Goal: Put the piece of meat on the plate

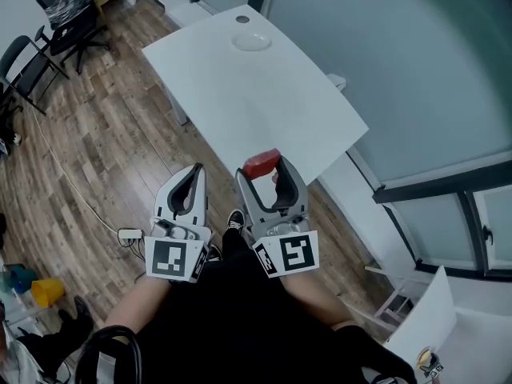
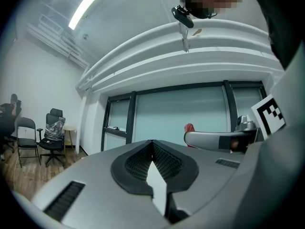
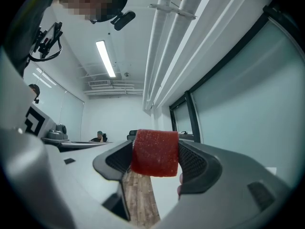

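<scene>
The right gripper pinches the piece of meat near the close edge of the surface, the left gripper is pressed together and empty, and what seems to be the plate stands well apart, so the meat may slip out during the long carry.

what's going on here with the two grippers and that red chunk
A person stands at the near end of a white table with a gripper in each hand. The right gripper is clamped on the red piece of meat and holds it in the air by the table's near edge. The left gripper is beside it, jaws together and empty. The plate sits at the far end of the table, so the meat is not on it yet.
</scene>
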